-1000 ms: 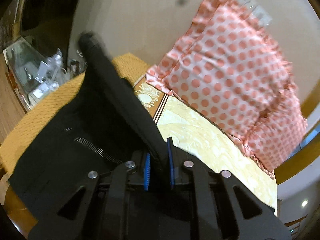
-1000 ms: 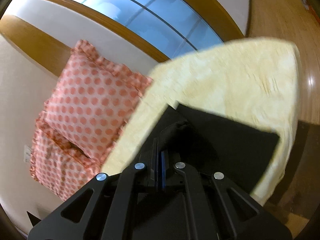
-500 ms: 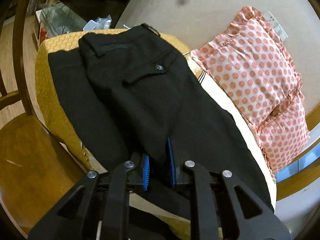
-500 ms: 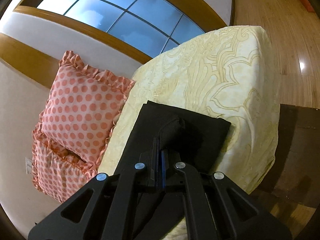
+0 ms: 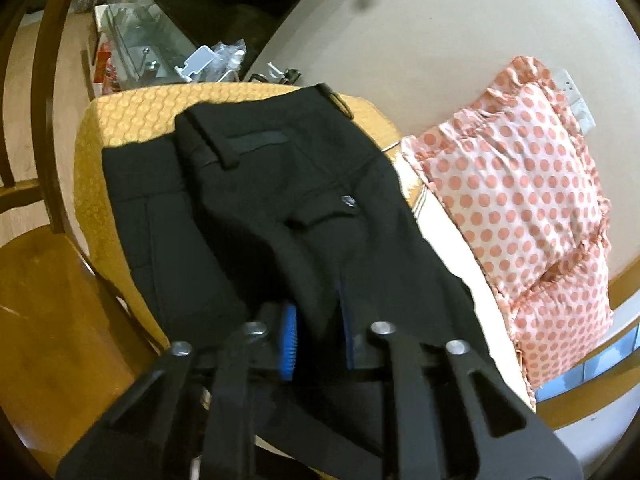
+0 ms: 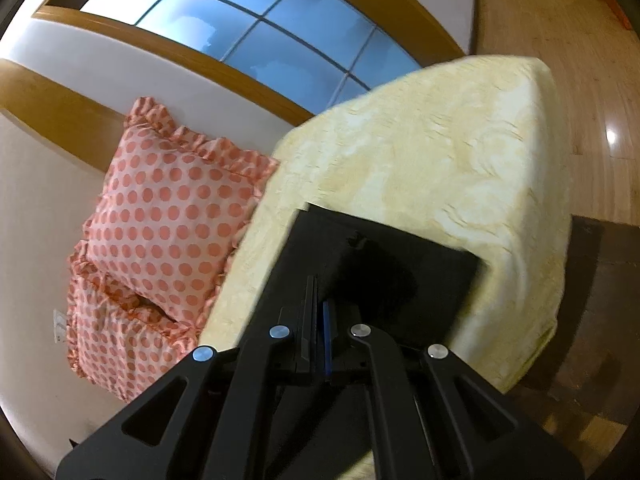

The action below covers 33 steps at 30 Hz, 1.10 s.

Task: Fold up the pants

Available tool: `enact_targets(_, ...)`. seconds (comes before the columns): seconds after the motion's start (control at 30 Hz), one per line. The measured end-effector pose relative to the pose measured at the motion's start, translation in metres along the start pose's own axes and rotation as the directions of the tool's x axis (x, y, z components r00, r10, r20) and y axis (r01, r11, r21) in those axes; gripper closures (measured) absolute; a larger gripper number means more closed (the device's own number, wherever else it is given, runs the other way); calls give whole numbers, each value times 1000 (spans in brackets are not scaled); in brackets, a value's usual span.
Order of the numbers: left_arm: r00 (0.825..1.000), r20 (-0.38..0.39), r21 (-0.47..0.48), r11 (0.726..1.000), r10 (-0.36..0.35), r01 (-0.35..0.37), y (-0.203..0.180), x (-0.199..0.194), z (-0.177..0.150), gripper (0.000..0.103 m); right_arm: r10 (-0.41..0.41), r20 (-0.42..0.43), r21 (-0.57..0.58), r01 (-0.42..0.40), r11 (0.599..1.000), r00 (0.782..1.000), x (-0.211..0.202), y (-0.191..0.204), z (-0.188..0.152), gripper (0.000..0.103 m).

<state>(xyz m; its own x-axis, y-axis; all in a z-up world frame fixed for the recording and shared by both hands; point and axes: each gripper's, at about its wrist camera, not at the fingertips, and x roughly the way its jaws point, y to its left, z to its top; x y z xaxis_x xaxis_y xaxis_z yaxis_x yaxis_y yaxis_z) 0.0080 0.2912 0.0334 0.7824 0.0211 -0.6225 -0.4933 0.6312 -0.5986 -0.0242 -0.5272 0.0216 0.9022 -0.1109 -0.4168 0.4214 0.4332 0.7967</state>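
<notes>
Between the blue pads of our left hand-held gripper [image 5: 316,340] sits a thick fold of the black pants [image 5: 280,208], and the jaws are nearly closed and pinching it. Just ahead of those pads the cloth rises in a ridge, then spreads out flat; farther ahead we see a back pocket with a small button [image 5: 349,200], and beyond it the waistband with its belt loops at the far end. Under the waistband lies a mustard cushion [image 5: 132,120] with a round pattern, and the pants hang a little over its near edge to the left of the gripper. Farther left stands a wooden chair [image 5: 44,280]. To the right of the gripper, past the pants, a pale yellow patterned cover shows, and beyond it leans a polka-dot pillow [image 5: 516,200] against the cream wall. Far ahead, past the cushion, a glass-topped stand [image 5: 136,40] carries small clutter that we cannot make out.

At our right hand-held gripper [image 6: 320,332] the jaws are pressed together on the other end of the pants [image 6: 384,276], where the leg hems bunch up just ahead of the pads. Around that bunch the black cloth lies flat on the yellow cover [image 6: 440,152], its far edge straight. To the left of this gripper the same dotted pillow [image 6: 172,216] stands against the wall, with a window [image 6: 240,28] in a wooden frame above it, and to the right the wooden floor [image 6: 560,60] shines.
</notes>
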Motion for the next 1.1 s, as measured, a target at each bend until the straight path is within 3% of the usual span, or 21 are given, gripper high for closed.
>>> enact_targets(0.07,999,34,27,1000,-16,15,-5,-16,-2,89,61,23,-16,-61,998,998,-8,13,7,101)
enact_targets(0.13,998,62,45,999,-26,23,-5,-31,-8,89,74,56,-47,-71,996,996,-16,21,10,101)
enact_targets(0.2,998,68,48,999,4,-8,3,-36,-17,89,31,55,-58,-28,998,998,-15,17,7,101)
enact_targets(0.33,1000,1,-32,999,22,-22,32,-17,-28,86,-69,-22,49,70,996,997,1,-24,-5,101)
enact_targets(0.53,998,26,37,998,52,-53,18,-14,-23,79,-75,-8,23,75,997,997,2,-21,-10,101)
enact_targets(0.73,999,28,41,998,43,-44,21,-12,-20,77,-93,-4,13,93,996,996,-2,-23,-12,101)
enact_targets(0.87,998,23,61,996,56,-58,20,-12,-18,81,-72,-7,35,72,997,997,-6,-23,-11,101)
enact_targets(0.97,999,28,88,995,36,-38,15,-19,-12,85,-34,49,-6,34,999,998,-26,-7,-11,101)
enact_targets(1.1,999,30,110,993,45,-48,17,-20,-10,85,-117,44,-22,118,993,992,-30,-17,-22,101)
